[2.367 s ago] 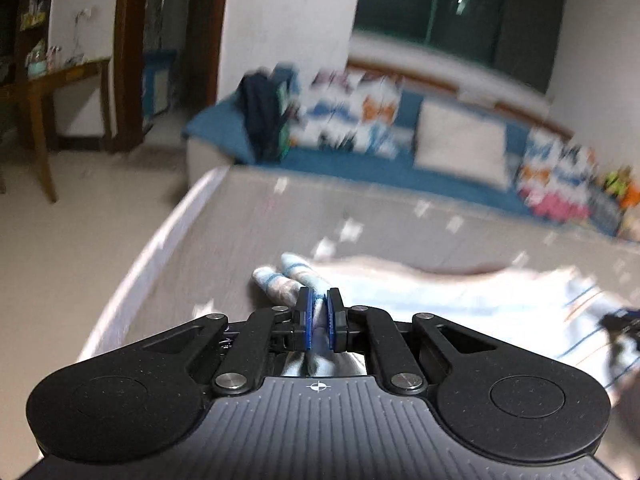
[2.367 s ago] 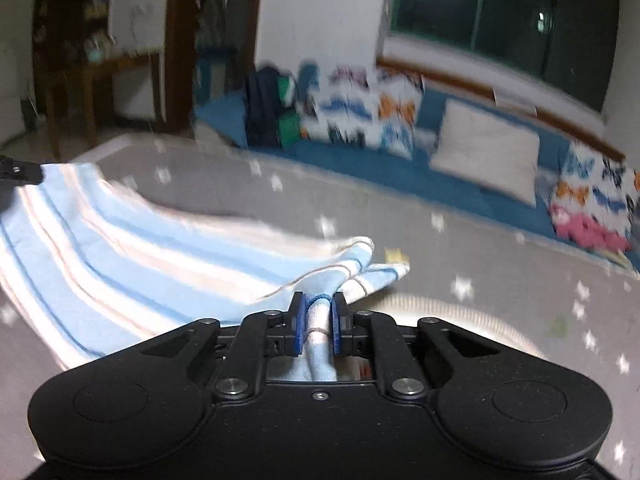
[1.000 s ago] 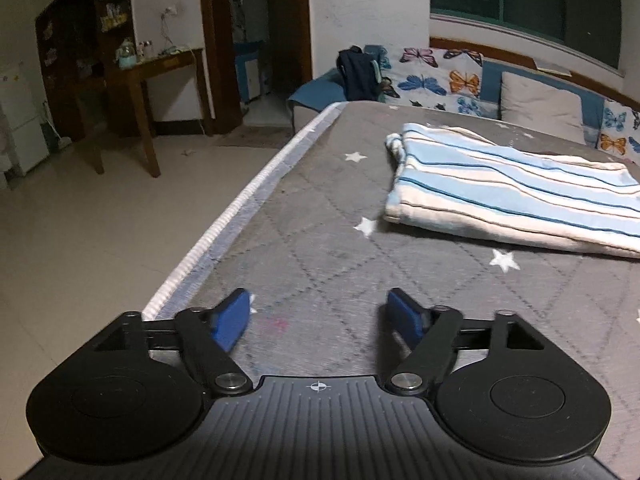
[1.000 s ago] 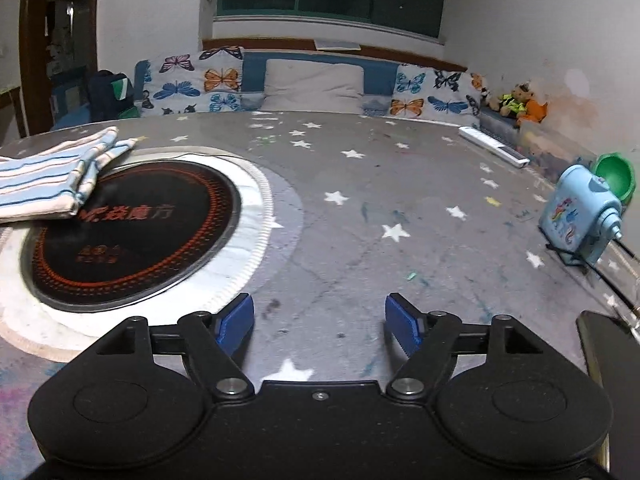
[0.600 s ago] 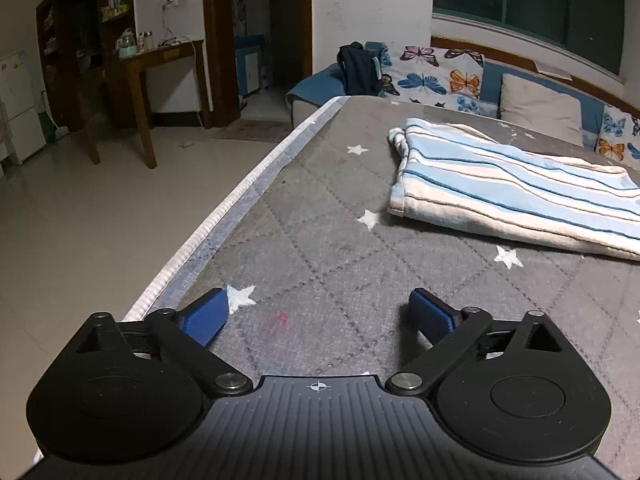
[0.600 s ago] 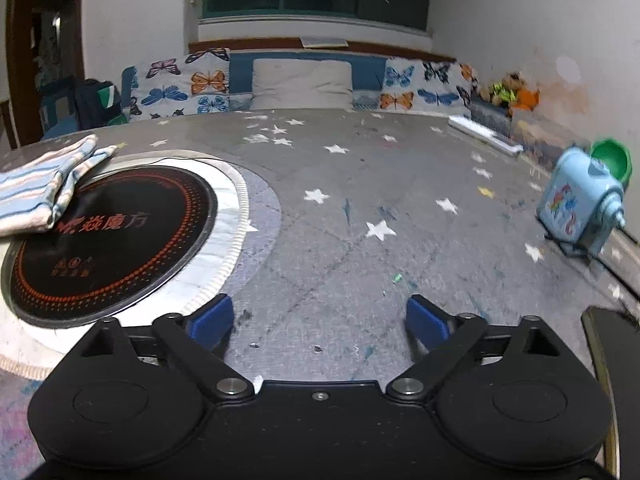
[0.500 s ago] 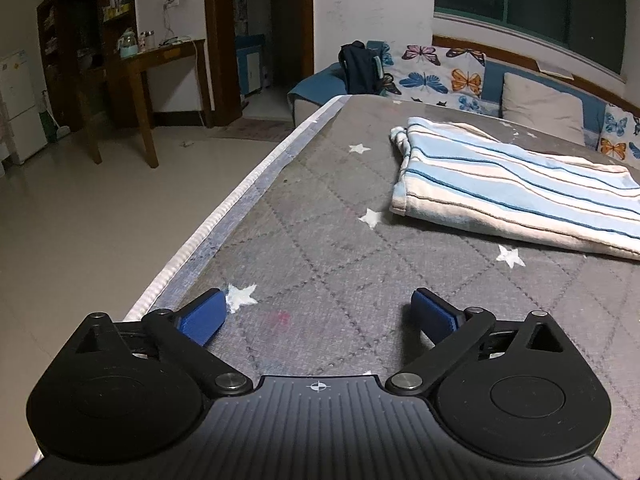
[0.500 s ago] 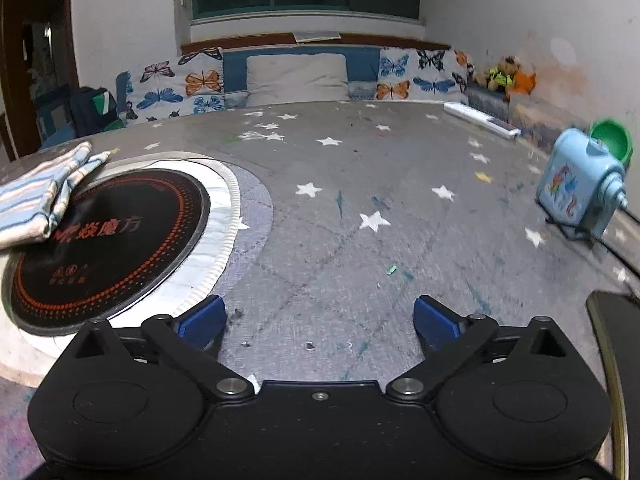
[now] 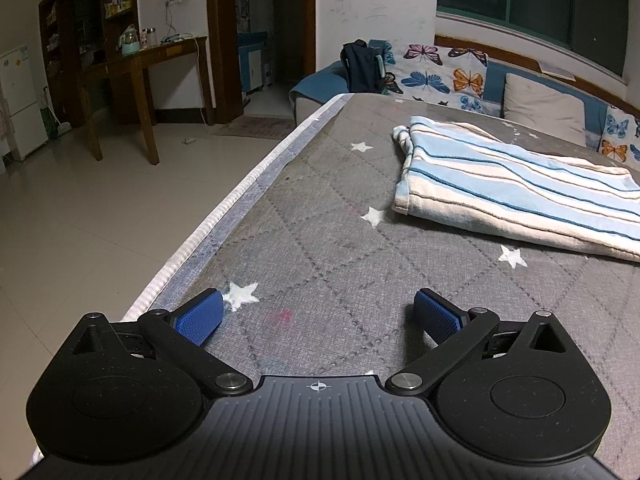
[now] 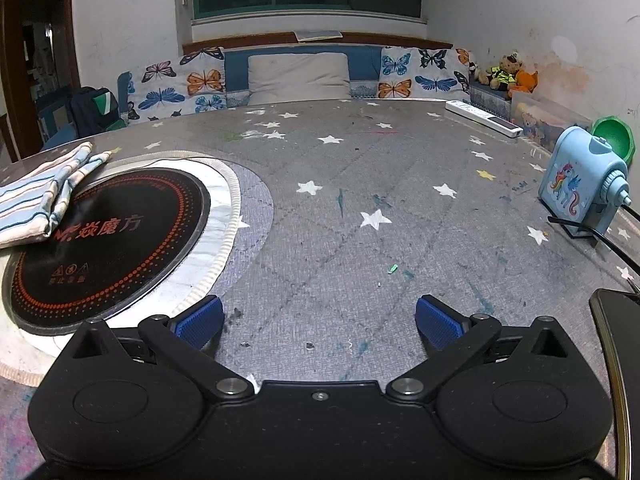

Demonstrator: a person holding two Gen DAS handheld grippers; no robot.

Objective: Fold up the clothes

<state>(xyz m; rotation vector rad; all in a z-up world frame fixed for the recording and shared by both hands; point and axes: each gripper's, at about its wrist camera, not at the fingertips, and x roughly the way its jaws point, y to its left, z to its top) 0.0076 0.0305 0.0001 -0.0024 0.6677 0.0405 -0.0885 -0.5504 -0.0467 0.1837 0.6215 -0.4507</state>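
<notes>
Both grippers wide apart and empty, folded cloth resting ahead.

The left gripper (image 9: 318, 314) and right gripper (image 10: 318, 320) sit low over the grey quilted star-pattern surface (image 9: 340, 264), holding nothing. To finish well, lift them straight away without bumping the folded blue-and-white striped cloth (image 9: 516, 190), which lies near a round black cooker plate (image 10: 104, 240). Farther off are a blue pony-picture sharpener (image 10: 580, 188) and butterfly cushions (image 10: 180, 84).

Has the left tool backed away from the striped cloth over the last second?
Barely. The left tool, open, sits slightly further back: the striped cloth keeps nearly the same spot beside the table edge.
</notes>
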